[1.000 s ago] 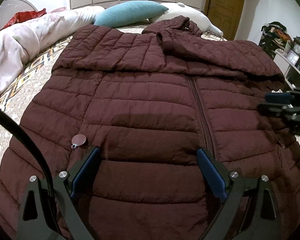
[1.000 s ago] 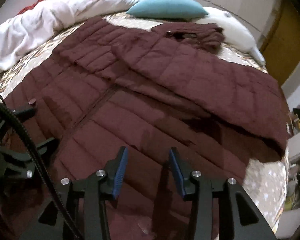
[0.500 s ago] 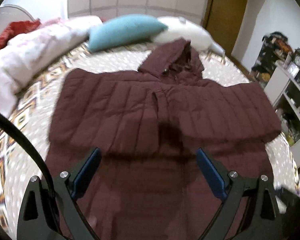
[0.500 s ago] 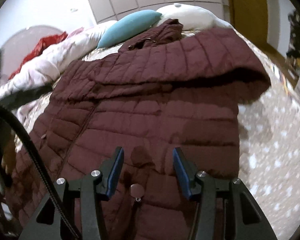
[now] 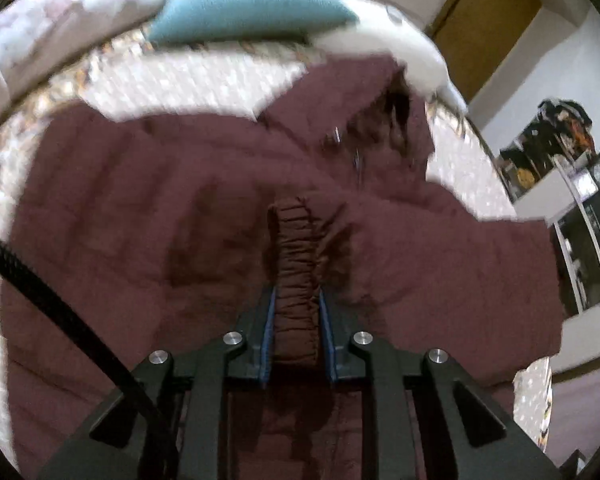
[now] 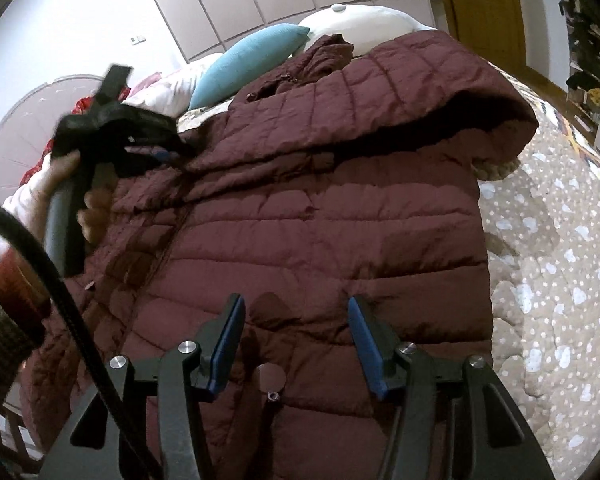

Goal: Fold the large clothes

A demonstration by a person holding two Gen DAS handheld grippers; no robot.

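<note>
A large maroon puffer jacket [image 5: 140, 208] lies front up on the bed, hood toward the pillows, both sleeves folded across the chest. It also shows in the right wrist view [image 6: 340, 216]. My left gripper [image 5: 296, 300] is shut on the elastic sleeve cuff [image 5: 296, 248] at mid-chest. In the right wrist view the left gripper [image 6: 156, 152] is at the upper left, held by a hand. My right gripper [image 6: 296, 320] is open and empty, hovering over the jacket's lower right part near a round pocket snap [image 6: 271, 376].
A teal pillow [image 5: 252, 8] and a white pillow [image 6: 364, 20] lie at the head of the bed. A white duvet [image 5: 60, 20] is piled at the left. The patterned bedspread [image 6: 548, 280] is bare to the right. Cluttered shelves [image 5: 556, 152] stand at the right.
My left gripper moved up the jacket and closed on the sleeve cuff. My right gripper opened wider and stayed over the lower right of the jacket.
</note>
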